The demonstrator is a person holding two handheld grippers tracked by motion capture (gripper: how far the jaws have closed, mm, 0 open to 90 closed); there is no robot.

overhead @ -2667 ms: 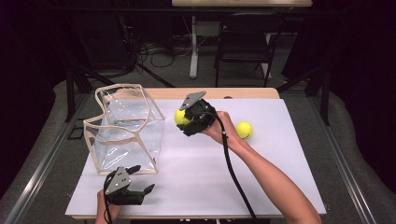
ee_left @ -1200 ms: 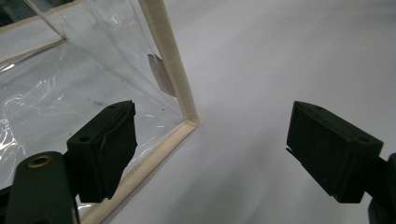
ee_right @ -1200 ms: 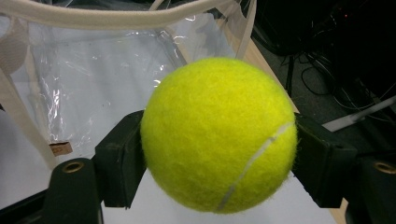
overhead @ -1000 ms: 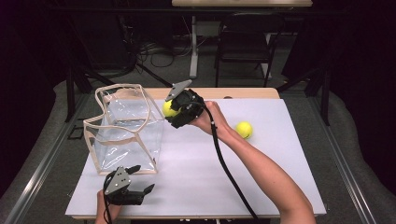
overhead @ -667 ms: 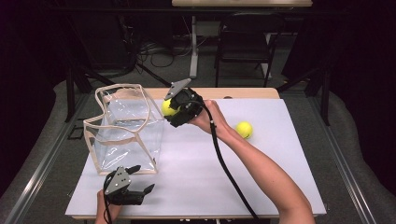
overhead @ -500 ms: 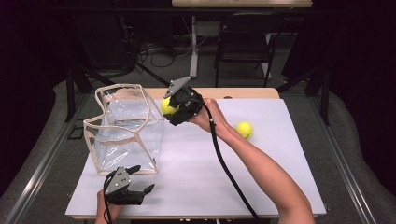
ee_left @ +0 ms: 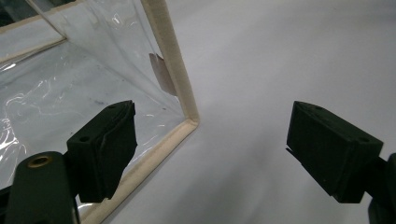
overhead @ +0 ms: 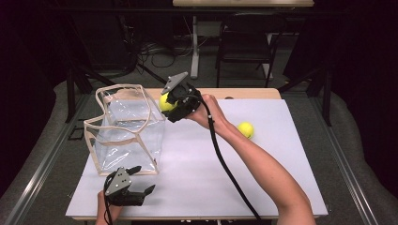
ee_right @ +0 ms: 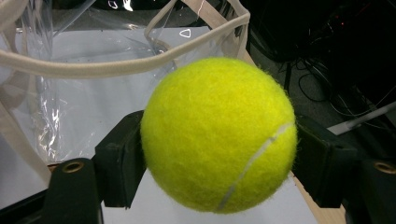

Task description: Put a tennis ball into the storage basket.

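Just beside the bag's rim (overhead: 157, 101), right gripper (overhead: 170, 103) jaws clamp tennis ball (ee_right: 218, 135).

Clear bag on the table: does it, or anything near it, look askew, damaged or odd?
The bag stands upright and open, but its soft rim sags and waves unevenly; no damage visible. Otherwise nothing stands out: one ball is in the right claw beside the rim, another ball lies on the table.
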